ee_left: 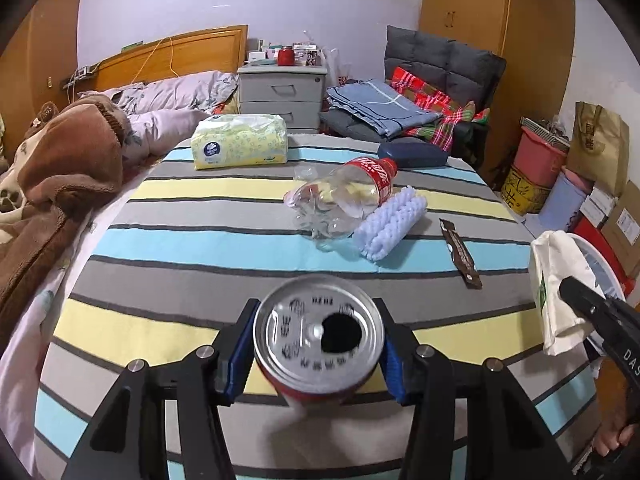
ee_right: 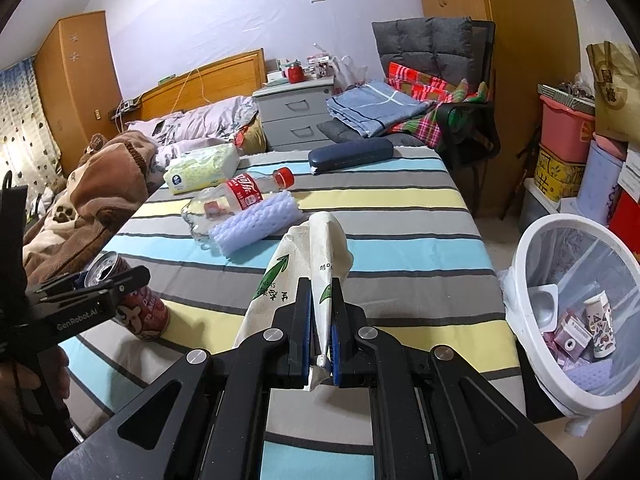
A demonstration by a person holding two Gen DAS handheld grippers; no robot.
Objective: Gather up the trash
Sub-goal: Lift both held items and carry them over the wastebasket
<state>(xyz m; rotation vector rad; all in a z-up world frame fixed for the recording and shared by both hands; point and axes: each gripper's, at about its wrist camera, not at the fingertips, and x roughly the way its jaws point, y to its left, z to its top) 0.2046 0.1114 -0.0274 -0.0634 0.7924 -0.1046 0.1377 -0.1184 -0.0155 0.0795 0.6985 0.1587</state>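
My left gripper is shut on a red drink can, its opened silver top facing the camera, held just above the striped bed cover. The same can shows at the left of the right wrist view. My right gripper is shut on a crumpled white paper bag with green print; that bag hangs at the right edge of the left wrist view. A crushed clear bottle with a red label, a pale ribbed foam piece and a brown wrapper lie on the cover.
A white mesh bin holding several bits of trash stands on the floor right of the bed. A tissue pack and a dark blue case lie at the far end. A brown blanket is heaped on the left; boxes are stacked at the right wall.
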